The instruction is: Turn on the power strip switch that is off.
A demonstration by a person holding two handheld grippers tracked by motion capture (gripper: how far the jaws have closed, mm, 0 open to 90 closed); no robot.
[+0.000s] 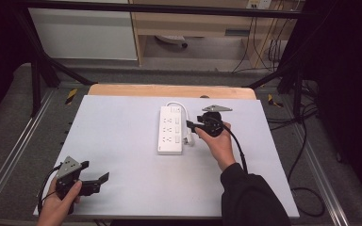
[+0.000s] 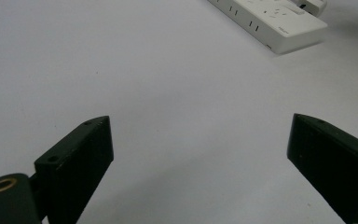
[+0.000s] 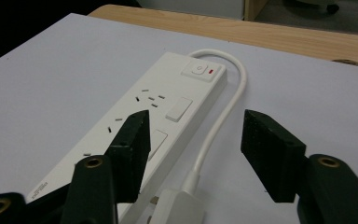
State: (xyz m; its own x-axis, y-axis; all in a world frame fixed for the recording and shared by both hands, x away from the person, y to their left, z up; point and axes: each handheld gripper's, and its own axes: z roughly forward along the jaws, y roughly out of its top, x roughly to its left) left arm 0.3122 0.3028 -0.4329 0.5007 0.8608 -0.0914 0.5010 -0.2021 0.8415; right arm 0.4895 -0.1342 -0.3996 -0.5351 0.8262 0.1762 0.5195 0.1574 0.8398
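A white power strip (image 1: pixel 170 130) lies in the middle of the white table top, its switch with a red light (image 3: pixel 200 70) at the far end. Its white cable (image 3: pixel 216 123) loops out from that end and runs back along the strip's right side to a white plug (image 3: pixel 177 207) lying on the table. My right gripper (image 3: pixel 196 121) is open just above the plug, one jaw over the strip's edge and the other right of the cable. The same right gripper (image 1: pixel 192 126) sits at the strip's right side. My left gripper (image 1: pixel 95 171) is open near the front left corner, nothing between its jaws (image 2: pixel 200 140).
The white table top (image 1: pixel 122 141) has a wooden strip (image 1: pixel 169 90) along its far edge. Grey floor and metal rails flank the table. The power strip (image 2: pixel 272 18) lies far ahead of the left gripper.
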